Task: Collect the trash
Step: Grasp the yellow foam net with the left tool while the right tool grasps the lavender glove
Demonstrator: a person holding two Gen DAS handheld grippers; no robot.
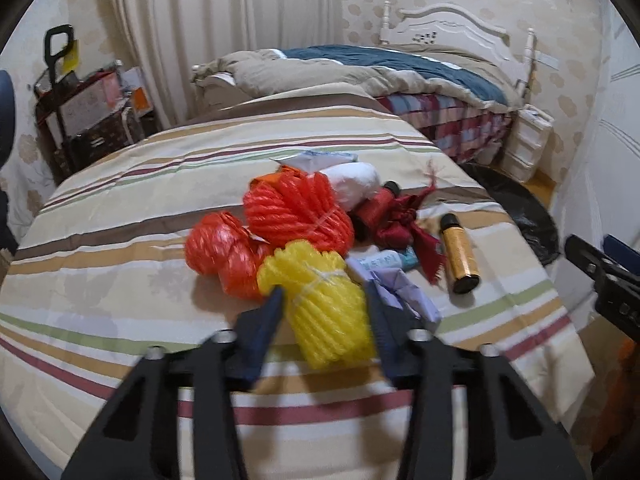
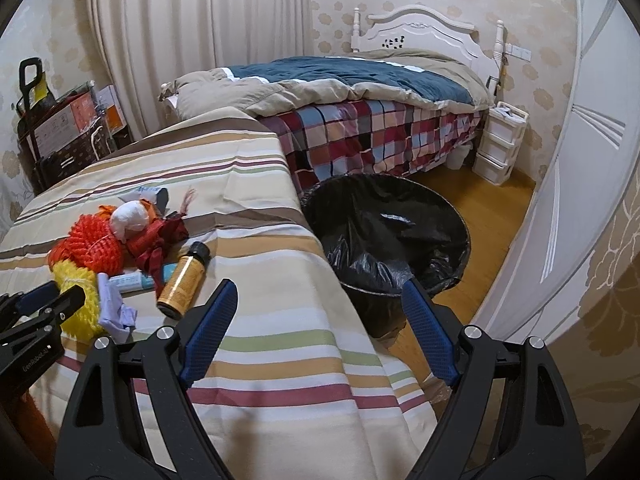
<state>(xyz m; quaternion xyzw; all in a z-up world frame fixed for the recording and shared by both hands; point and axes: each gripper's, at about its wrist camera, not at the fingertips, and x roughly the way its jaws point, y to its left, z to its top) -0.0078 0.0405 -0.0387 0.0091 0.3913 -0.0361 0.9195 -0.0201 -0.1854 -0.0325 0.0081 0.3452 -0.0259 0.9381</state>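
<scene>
Yellow foam netting sits clamped between my left gripper fingers on the striped cloth, so pickup is underway. Right gripper hangs spread, empty. Next: carry it to the black-lined bin, two o'clock.

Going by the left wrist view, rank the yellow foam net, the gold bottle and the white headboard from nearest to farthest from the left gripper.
1. Yellow foam net: between the left gripper's fingers.
2. Gold bottle: to the right, lying on the striped cloth.
3. White headboard: far back, against the wall.
</scene>
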